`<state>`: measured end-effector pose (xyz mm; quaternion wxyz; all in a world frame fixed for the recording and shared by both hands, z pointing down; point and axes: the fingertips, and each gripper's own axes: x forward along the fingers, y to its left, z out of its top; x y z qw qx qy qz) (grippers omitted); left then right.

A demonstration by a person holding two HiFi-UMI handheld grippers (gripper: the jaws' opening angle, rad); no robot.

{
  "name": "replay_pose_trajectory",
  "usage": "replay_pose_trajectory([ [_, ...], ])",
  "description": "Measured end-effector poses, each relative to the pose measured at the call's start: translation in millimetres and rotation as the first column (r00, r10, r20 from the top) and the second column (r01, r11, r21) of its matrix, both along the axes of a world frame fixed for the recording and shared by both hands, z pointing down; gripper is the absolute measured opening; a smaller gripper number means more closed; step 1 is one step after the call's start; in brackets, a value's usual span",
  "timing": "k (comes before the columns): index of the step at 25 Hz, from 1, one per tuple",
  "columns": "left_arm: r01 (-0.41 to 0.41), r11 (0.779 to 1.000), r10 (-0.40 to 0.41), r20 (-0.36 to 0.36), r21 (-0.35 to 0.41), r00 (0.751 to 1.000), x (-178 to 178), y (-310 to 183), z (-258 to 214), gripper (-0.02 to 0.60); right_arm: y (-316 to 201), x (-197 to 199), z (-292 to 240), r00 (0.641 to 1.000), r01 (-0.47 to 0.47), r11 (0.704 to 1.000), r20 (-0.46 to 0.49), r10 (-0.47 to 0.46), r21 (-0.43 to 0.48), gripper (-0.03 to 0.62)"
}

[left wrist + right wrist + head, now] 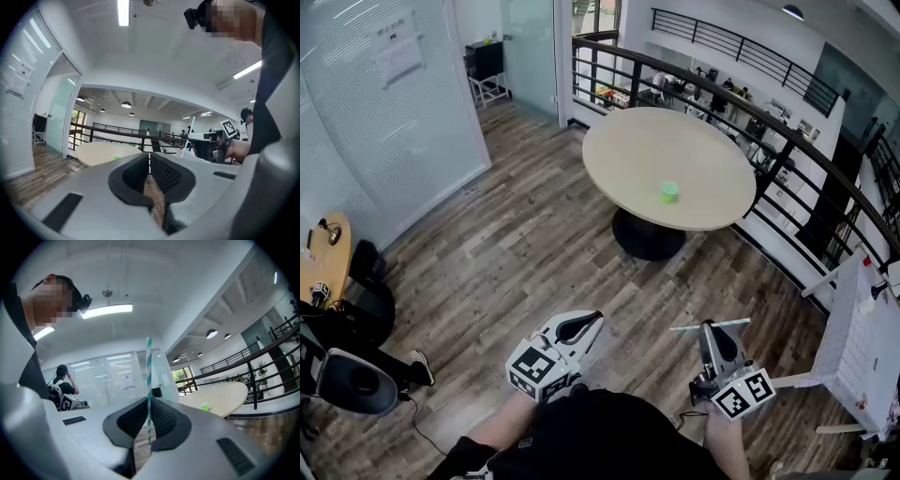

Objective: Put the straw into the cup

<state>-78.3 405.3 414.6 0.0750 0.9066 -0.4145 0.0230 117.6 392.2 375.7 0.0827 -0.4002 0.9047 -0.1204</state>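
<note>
The right gripper [710, 330] squeezes its fingers on a thin straw [149, 376], white with blue-green stripes. The straw pokes out straight on both sides of the fingers. The left gripper [594, 320] has its fingers pressed together on nothing. A small green cup [669, 191] stands on the round table [637, 150], toward the person's edge, well apart from the straw.

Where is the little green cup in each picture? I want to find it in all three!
Head view: the green cup is above and right of the picture's middle, on the round table.
Left gripper view: the cup is a tiny green spot left of the middle, on the table.
Right gripper view: the cup is small, right of the middle, on the table.
Shared landmark: the round table.
</note>
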Motion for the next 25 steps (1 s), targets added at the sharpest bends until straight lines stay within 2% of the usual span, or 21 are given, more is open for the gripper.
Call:
replay_pose_trajectory([
  [11, -0.032, 0.999, 0.032, 0.016, -0.014, 0.999, -43.1, -14.2, 6.2, 0.015, -13.6, -50.7, 4.5, 1.000, 0.009, 1.000, 0.000, -0.009, -0.021, 0.032],
  [18, -0.006, 0.999, 0.007, 0.019, -0.032, 1.000, -36.4, -65.5, 9.4, 0.015, -73.9, -39.8, 14.7, 0.999, 0.019, 0.998, 0.029, -0.018, -0.052, 0.032],
  [25, 0.014, 0.999, -0.013, 0.037, -0.030, 0.999, -8.5, -147.6, 6.9, 0.015, -159.9, -12.5, 20.3, 0.998, 0.044, 0.997, 0.044, -0.041, -0.063, 0.032],
])
